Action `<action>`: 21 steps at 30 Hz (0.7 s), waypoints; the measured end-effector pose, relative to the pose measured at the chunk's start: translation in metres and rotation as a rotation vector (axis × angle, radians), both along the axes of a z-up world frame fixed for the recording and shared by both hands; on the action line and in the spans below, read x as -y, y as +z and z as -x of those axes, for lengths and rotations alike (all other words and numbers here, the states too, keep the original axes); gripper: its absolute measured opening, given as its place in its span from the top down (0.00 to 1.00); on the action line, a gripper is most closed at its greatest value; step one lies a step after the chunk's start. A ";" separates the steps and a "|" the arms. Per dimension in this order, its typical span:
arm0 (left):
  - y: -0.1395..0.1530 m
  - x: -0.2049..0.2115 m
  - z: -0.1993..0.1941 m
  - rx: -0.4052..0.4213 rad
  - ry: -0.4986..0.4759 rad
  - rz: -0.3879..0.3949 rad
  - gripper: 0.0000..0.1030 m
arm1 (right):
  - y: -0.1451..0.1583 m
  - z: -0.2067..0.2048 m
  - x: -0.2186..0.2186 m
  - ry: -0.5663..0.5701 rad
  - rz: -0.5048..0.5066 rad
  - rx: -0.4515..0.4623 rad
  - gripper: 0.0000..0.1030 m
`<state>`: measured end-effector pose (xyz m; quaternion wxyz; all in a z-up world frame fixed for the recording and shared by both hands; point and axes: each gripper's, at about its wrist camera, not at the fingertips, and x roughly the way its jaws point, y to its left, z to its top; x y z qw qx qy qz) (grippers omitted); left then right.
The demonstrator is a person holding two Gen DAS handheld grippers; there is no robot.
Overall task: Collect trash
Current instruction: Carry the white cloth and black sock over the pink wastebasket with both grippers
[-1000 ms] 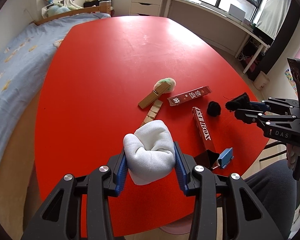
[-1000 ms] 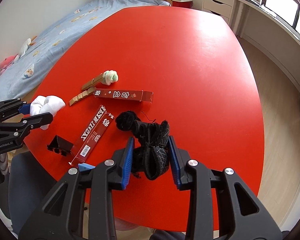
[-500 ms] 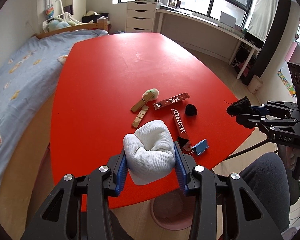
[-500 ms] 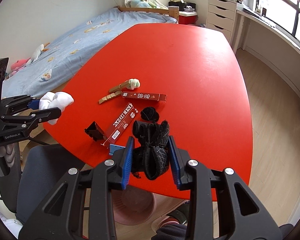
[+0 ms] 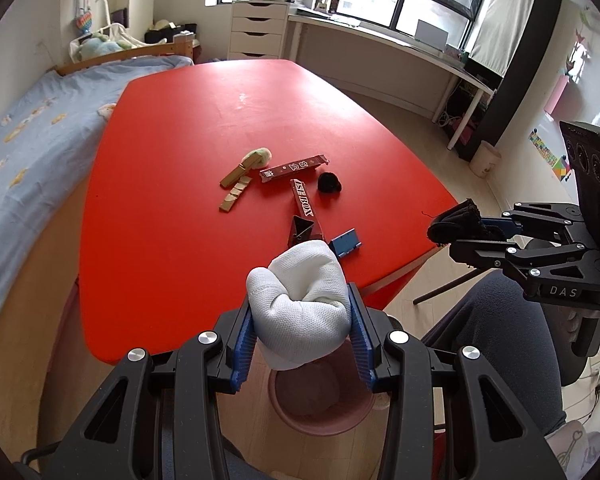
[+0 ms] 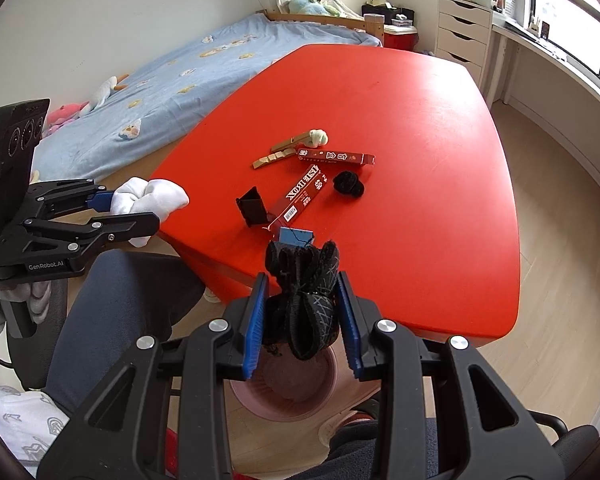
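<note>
My left gripper (image 5: 300,312) is shut on a balled white sock (image 5: 300,300), held off the near table edge above a pink bin (image 5: 320,404) on the floor. My right gripper (image 6: 302,306) is shut on a wad of black fabric (image 6: 302,292), also above the pink bin (image 6: 288,384). Each gripper shows in the other's view: the left (image 6: 140,212), the right (image 5: 456,232). On the red table (image 5: 180,160) lie two red boxes (image 5: 304,200), a black ball (image 5: 329,182), a blue piece (image 5: 346,242), wooden pieces (image 5: 236,188) and a pale green wad (image 5: 262,155).
A bed with a blue cover (image 6: 172,80) runs along the table's left side. A white drawer unit (image 5: 258,30) and a long desk (image 5: 380,40) stand by the windows. The person's legs (image 6: 112,300) and a chair are by the near table edge.
Both grippers have pulled back and up from the table with their loads. They now hang past the near edge, and the pink bin has come into view below them.
</note>
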<state>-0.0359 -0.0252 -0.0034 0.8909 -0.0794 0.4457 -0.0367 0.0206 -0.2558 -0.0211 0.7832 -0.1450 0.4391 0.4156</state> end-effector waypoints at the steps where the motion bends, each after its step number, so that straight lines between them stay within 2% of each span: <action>1: -0.002 0.002 0.003 -0.006 -0.005 0.004 0.60 | -0.002 0.003 0.001 0.006 0.003 -0.006 0.67; 13: -0.027 0.024 0.025 -0.085 -0.043 0.044 0.60 | -0.023 0.035 0.005 0.057 0.022 -0.085 0.66; 21: -0.032 0.034 0.034 -0.104 -0.056 0.059 0.60 | -0.030 0.046 0.008 0.073 0.021 -0.112 0.65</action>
